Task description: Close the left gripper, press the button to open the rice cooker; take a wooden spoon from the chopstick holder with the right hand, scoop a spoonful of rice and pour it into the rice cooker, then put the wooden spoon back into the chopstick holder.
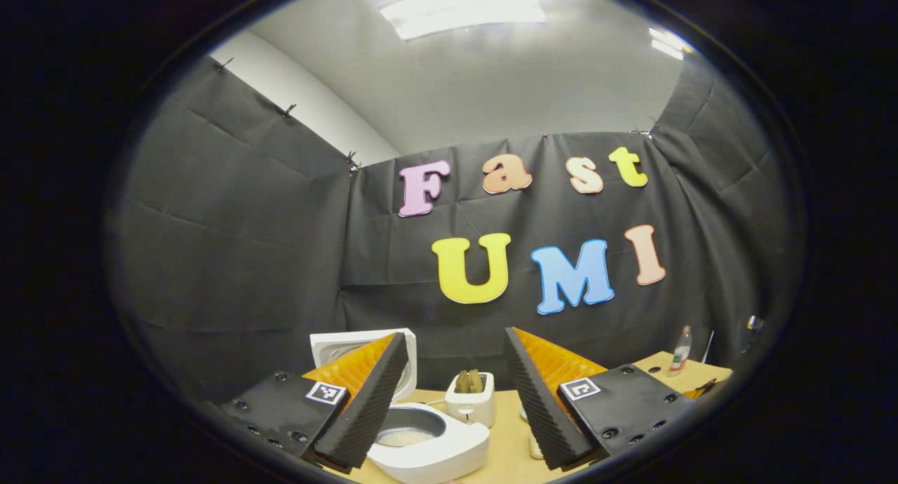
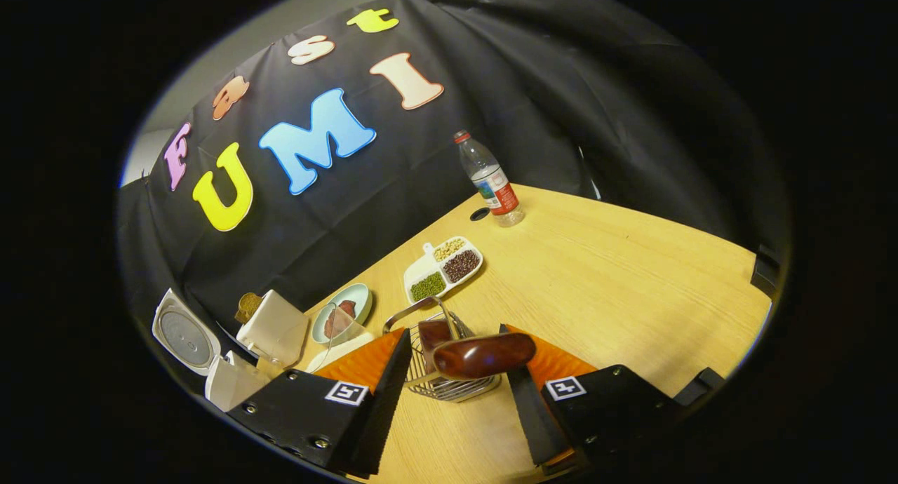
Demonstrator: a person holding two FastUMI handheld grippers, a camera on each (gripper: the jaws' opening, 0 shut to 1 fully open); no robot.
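Right gripper view: cooker lid up, spoon stage under way.
White rice cooker [image 1: 428, 442] open; both hand-held grippers released, right hand-held gripper [image 2: 452, 393] straddling dark wooden spoon [image 2: 484, 354] in wire chopstick holder [image 2: 438, 386] mid-desk; scooping, pouring, return outstanding.

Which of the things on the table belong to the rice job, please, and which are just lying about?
Job:
rice cooker, lid up
wooden spoon
wire chopstick holder
right gripper, open around the spoon

Lying about:
water bottle
tray of beans
small dish
white pot
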